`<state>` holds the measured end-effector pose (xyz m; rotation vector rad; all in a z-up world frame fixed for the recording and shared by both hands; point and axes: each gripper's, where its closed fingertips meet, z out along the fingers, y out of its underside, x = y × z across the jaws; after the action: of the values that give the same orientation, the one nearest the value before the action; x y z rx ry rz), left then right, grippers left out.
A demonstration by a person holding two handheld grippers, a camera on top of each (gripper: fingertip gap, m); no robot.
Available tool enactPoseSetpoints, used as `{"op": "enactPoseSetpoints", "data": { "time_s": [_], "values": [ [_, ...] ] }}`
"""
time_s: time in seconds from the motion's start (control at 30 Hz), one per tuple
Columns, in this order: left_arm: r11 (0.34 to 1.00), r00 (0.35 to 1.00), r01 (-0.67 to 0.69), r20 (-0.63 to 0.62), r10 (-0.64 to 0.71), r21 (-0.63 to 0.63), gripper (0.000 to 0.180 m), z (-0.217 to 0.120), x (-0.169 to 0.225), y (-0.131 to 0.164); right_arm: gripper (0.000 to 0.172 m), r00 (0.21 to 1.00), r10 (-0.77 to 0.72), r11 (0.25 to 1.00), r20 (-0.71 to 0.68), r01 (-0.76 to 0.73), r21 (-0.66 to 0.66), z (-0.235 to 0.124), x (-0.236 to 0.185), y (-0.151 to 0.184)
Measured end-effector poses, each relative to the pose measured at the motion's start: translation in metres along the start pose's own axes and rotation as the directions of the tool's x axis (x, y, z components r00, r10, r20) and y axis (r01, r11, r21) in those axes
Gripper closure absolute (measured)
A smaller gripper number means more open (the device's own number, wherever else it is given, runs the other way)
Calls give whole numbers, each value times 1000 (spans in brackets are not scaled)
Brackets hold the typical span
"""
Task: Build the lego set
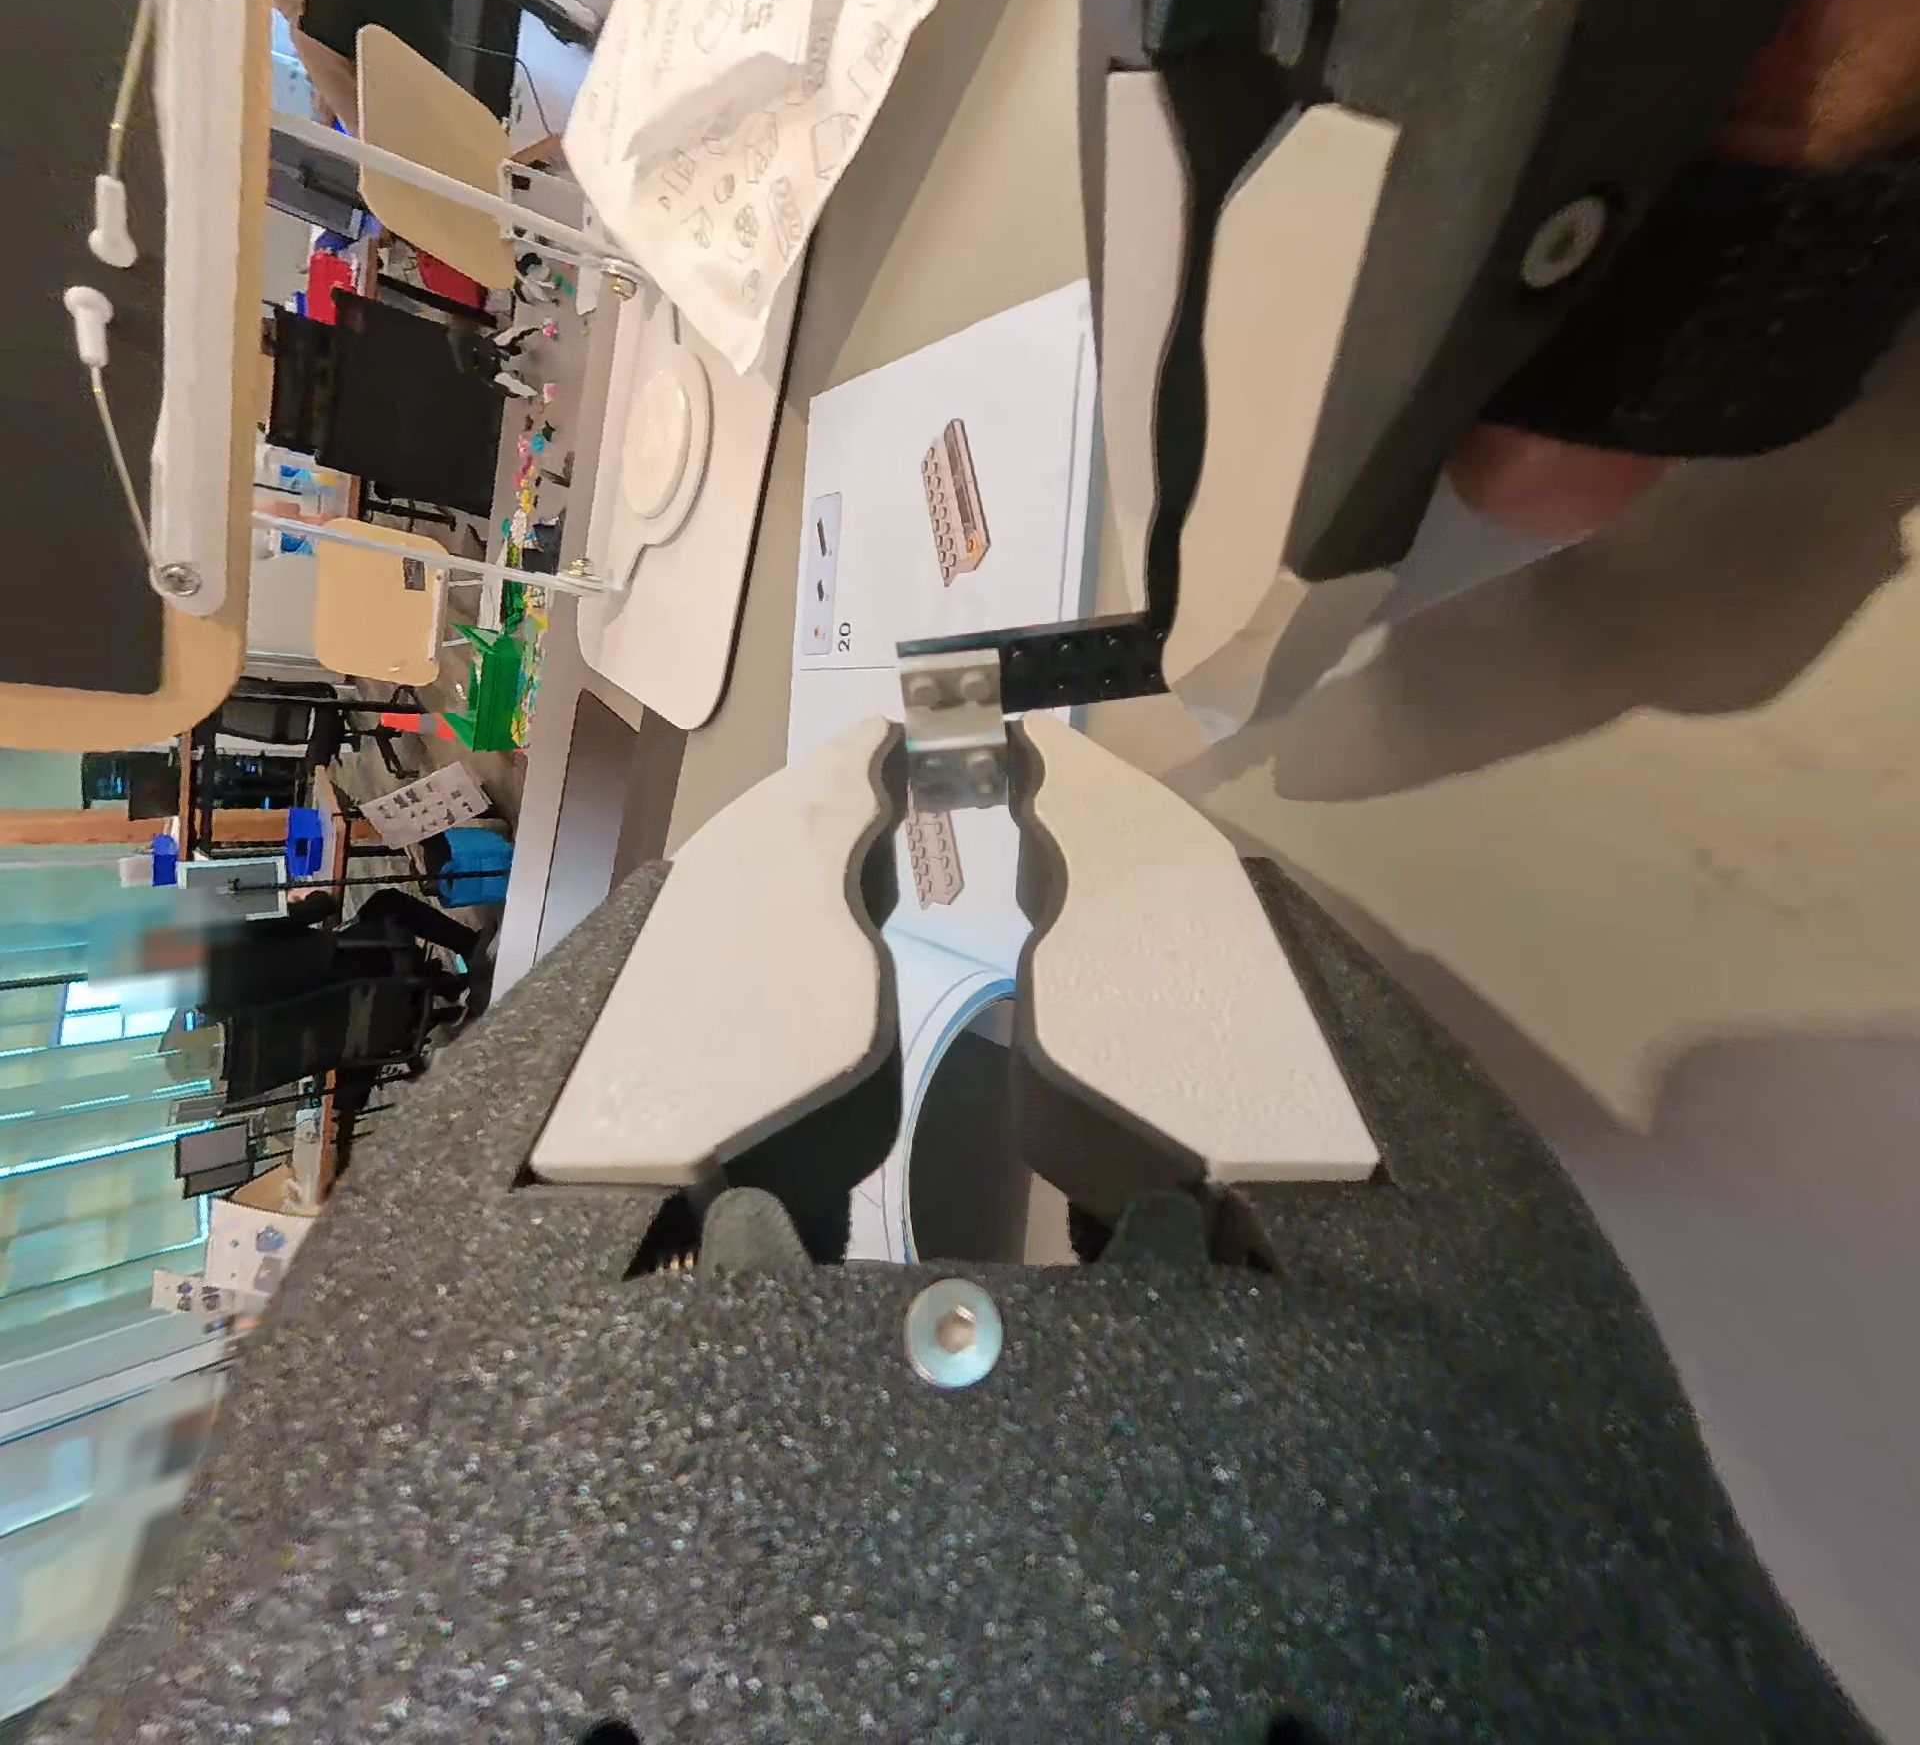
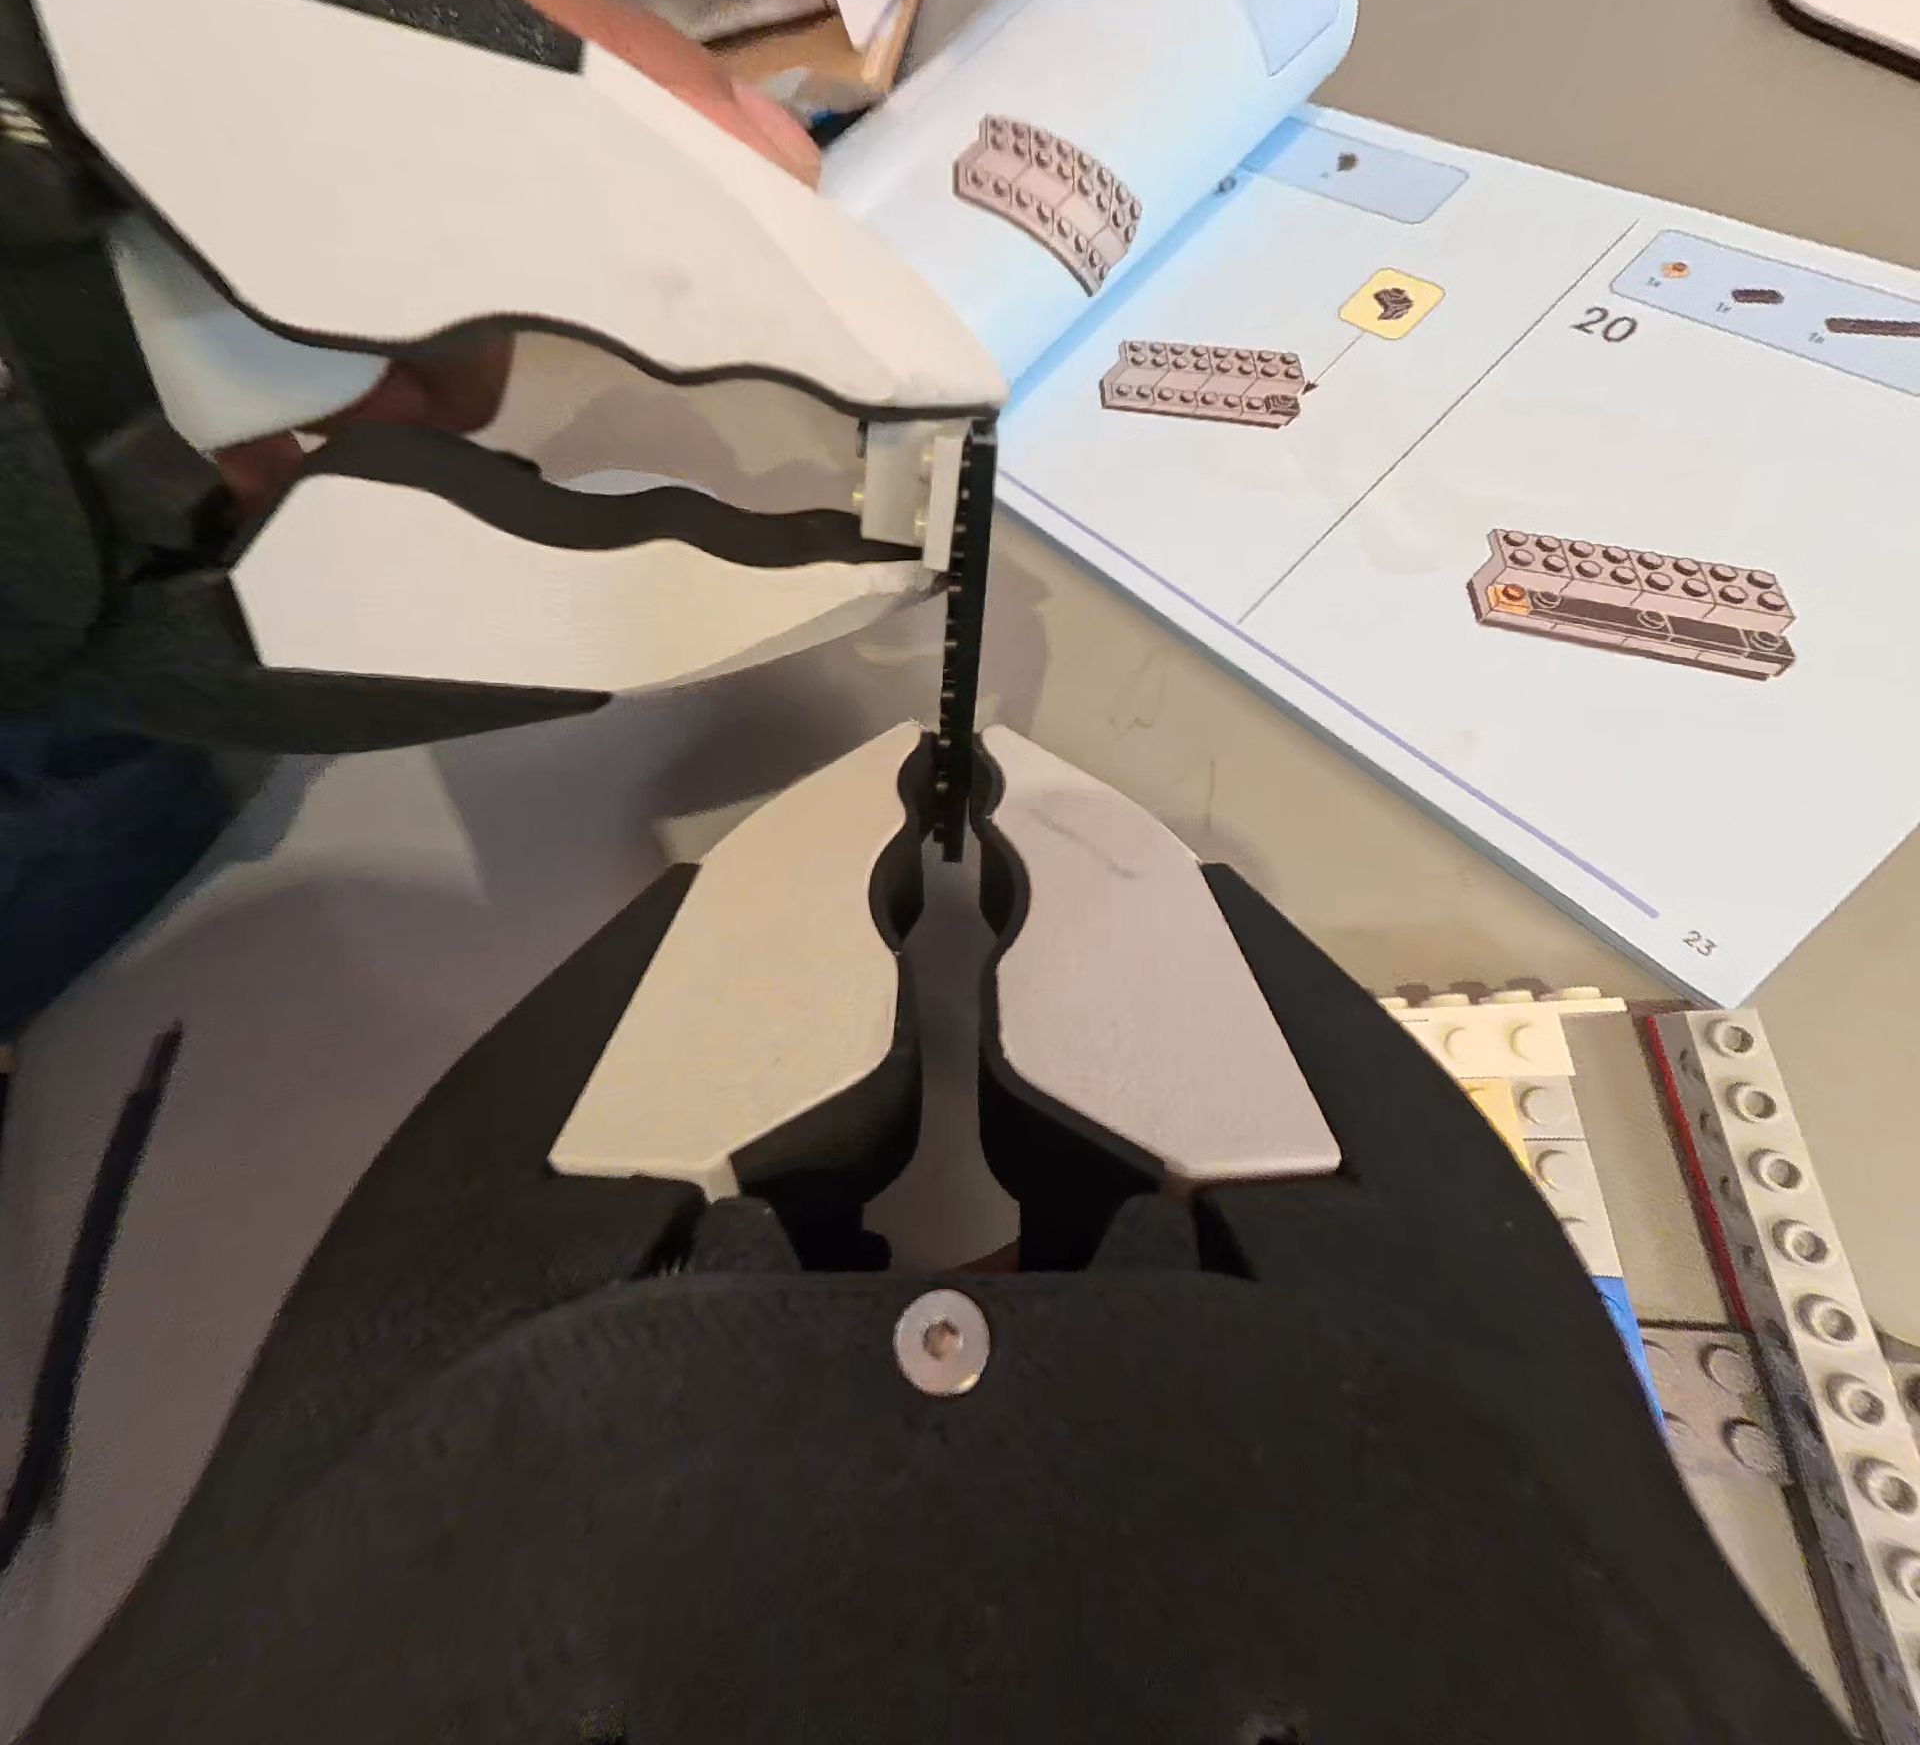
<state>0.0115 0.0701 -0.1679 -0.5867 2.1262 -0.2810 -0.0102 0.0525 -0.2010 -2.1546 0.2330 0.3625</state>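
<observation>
While the left gripper (image 2: 940, 500) reaches in level from 9 o'clock in the right wrist view, the right gripper (image 2: 951, 760) points straight up the frame from 6 o'clock, the two meeting at right angles above the grey table (image 2: 1195, 739). Black plate (image 2: 961, 656): long and thin, seen edge-on, long axis running 12 to 6, studs facing 9 o'clock; lower end clamped between the right fingers (image 2: 1029, 781), nearly together. Grey bracket brick (image 2: 902, 490): pressed against the plate's upper end, gripped by the left fingers (image 2: 914, 365), narrowly apart on it. Open instruction booklet (image 2: 1455, 469) lies flat at 2 o'clock; brick assembly (image 2: 1756, 1207) at 4 o'clock.
</observation>
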Motion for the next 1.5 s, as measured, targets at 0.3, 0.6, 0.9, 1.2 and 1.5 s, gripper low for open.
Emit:
{"op": "enactPoseSetpoints", "data": {
  "time_s": [0.3, 0.6, 0.9, 1.2, 1.5],
  "values": [
    [845, 903, 428, -166, -395, 320, 136, -23, -28, -24, 167, 988, 5, 967, 151, -43, 251, -23, -11, -34],
    [400, 535, 835, -724, -435, 378, 151, -59, -25, -55, 167, 924, -152, 886, 350, -29, 463, -57, -48, -57],
    [371, 531, 831, -790, -307, 415, 174, -69, -8, -73, 167, 922, -210, 904, 324, 58, 423, -47, -55, -46],
    [448, 791, 608, -548, -272, 655, 176, -71, -15, -66, 135, 911, -362, 797, 199, 192, 572, -81, -55, -64],
    [375, 762, 630, -634, -130, 680, 176, -89, 2, -76, 154, 862, -443, 740, 247, 197, 643, -102, -71, -66]
  ]
}}
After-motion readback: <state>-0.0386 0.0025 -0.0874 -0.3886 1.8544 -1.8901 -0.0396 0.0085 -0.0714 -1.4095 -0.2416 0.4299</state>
